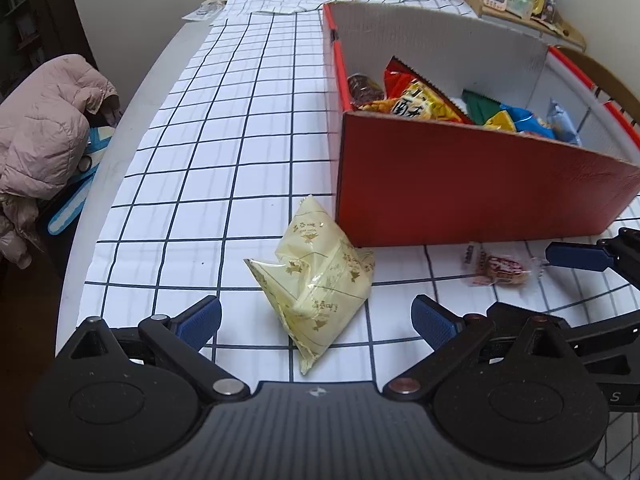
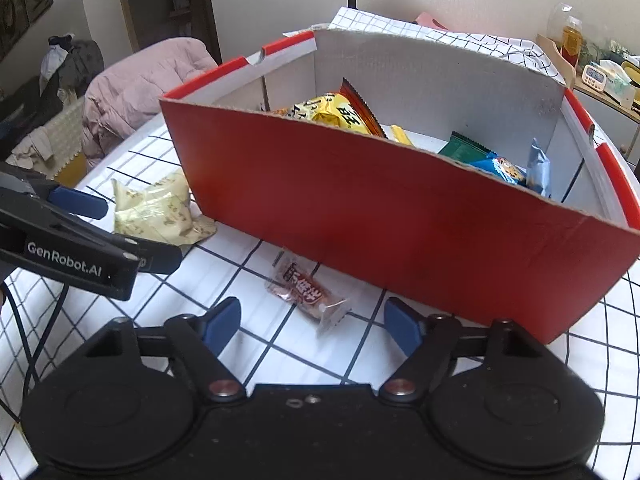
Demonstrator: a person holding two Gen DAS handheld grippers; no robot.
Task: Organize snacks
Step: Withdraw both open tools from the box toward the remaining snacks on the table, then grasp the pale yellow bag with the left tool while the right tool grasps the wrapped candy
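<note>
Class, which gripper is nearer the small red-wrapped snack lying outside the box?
Right. The right gripper straddles the red snack; the left gripper sits beside, over the yellow packet.

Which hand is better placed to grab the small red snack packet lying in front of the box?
Right. The small red packet lies straight ahead between the right gripper's open fingers, while the left gripper is lined up on the pale yellow bag instead.
</note>
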